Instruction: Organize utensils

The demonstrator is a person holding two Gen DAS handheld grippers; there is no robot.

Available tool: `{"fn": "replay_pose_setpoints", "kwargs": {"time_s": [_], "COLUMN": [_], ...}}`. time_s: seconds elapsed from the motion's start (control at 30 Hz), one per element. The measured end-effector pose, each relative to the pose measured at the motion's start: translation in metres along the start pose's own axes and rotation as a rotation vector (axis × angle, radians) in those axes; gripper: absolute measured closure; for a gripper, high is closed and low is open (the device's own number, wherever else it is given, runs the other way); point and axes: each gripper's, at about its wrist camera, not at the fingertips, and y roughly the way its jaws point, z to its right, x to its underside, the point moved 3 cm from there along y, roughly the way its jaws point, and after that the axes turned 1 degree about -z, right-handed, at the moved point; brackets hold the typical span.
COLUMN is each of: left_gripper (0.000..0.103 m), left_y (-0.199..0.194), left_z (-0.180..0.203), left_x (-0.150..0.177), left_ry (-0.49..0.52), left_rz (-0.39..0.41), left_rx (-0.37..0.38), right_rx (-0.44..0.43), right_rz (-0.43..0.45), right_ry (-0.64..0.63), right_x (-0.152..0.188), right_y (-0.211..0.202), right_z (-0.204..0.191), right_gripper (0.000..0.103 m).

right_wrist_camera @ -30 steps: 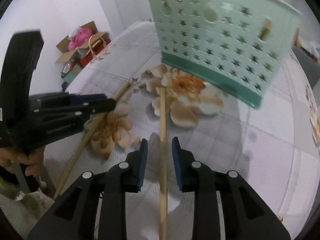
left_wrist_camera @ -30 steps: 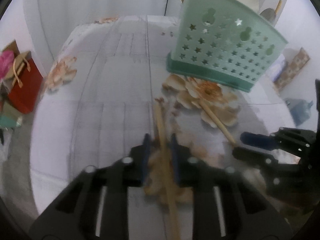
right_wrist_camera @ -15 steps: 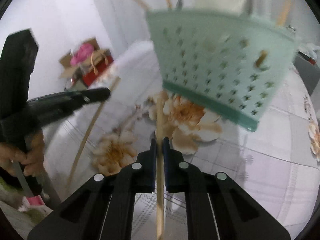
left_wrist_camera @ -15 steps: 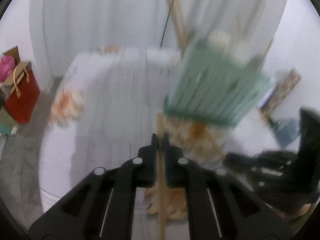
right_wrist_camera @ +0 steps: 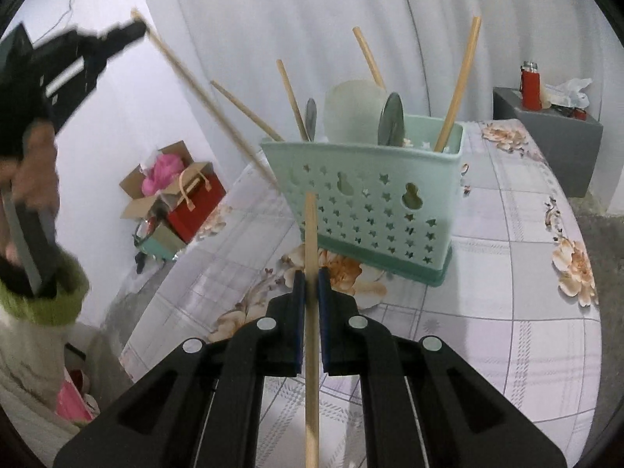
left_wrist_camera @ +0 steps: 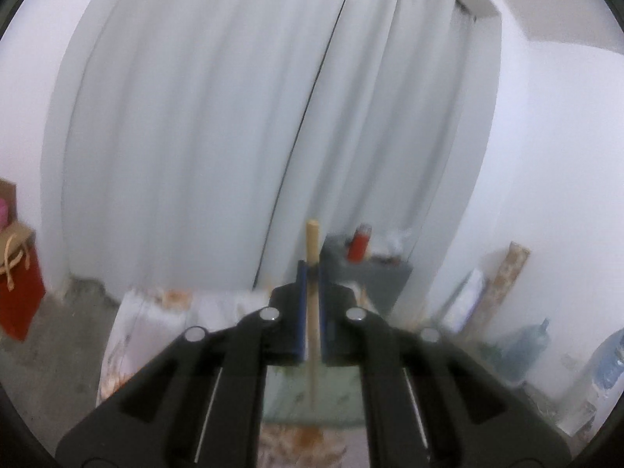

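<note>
My left gripper (left_wrist_camera: 310, 269) is shut on a wooden chopstick (left_wrist_camera: 312, 249) and held high, facing the curtain; the mint holder's blurred rim (left_wrist_camera: 312, 401) shows below its jaws. In the right wrist view that left gripper (right_wrist_camera: 134, 31) hangs at the upper left with its chopstick (right_wrist_camera: 202, 93) slanting down toward the mint utensil holder (right_wrist_camera: 370, 199). My right gripper (right_wrist_camera: 311, 277) is shut on a second chopstick (right_wrist_camera: 311, 234), lifted off the table just in front of the holder. The holder carries several chopsticks, two metal spoons (right_wrist_camera: 392, 119) and a pale cup (right_wrist_camera: 353, 111).
The floral tablecloth (right_wrist_camera: 507, 257) covers the table around the holder. A grey side table (right_wrist_camera: 546, 144) with a red bottle (right_wrist_camera: 530, 85) stands behind on the right. A cardboard box and a red bag (right_wrist_camera: 195, 202) sit on the floor at left. A hand and green sleeve (right_wrist_camera: 39, 288) hold the left gripper.
Both grippers shut on chopsticks that lay on the table and lifted them. The left one rose far and tilted up toward the curtain; the right one rose a little toward the holder.
</note>
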Motion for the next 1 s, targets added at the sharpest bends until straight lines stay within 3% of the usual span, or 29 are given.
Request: {"fn": "replay_pose_setpoints", "kwargs": {"time_s": [0.17, 0.37, 0.57, 0.83, 0.9, 0.97, 1.0], "left_gripper": [0.1, 0.103, 0.103, 0.103, 0.096, 0.072, 0.07], "left_y": [0.012, 0.039, 0.038, 0.034, 0.029, 0.023, 0.02], "left_z": [0.017, 0.022, 0.034, 0.018, 0.006, -0.012, -0.02], "left_x": [-0.017, -0.018, -0.034, 0.01, 0.029, 0.049, 0.057], "left_ry": [0.028, 0.016, 0.04, 0.054, 0.064, 0.075, 0.077], "left_rz": [0.068, 0.068, 0.107, -0.075, -0.146, -0.206, -0.228], "left_rx": [-0.01, -0.028, -0.01, -0.037, -0.062, -0.106, -0.137], "right_rx": [-0.004, -0.004, -0.002, -0.024, -0.027, -0.038, -0.042], "right_rz": [0.006, 0.016, 0.025, 0.017, 0.005, 0.004, 0.005], "right_ry": [0.01, 0.018, 0.029, 0.045, 0.046, 0.048, 0.046], "right_x": [0.0, -0.001, -0.001, 0.005, 0.007, 0.007, 0.008], "right_y": [-0.001, -0.006, -0.01, -0.011, -0.008, -0.008, -0.007], "right_z": [0.002, 0.006, 0.011, 0.015, 0.016, 0.016, 0.016], "right_gripper": [0.096, 0.096, 0.096, 0.096, 0.096, 0.096, 0.096]}}
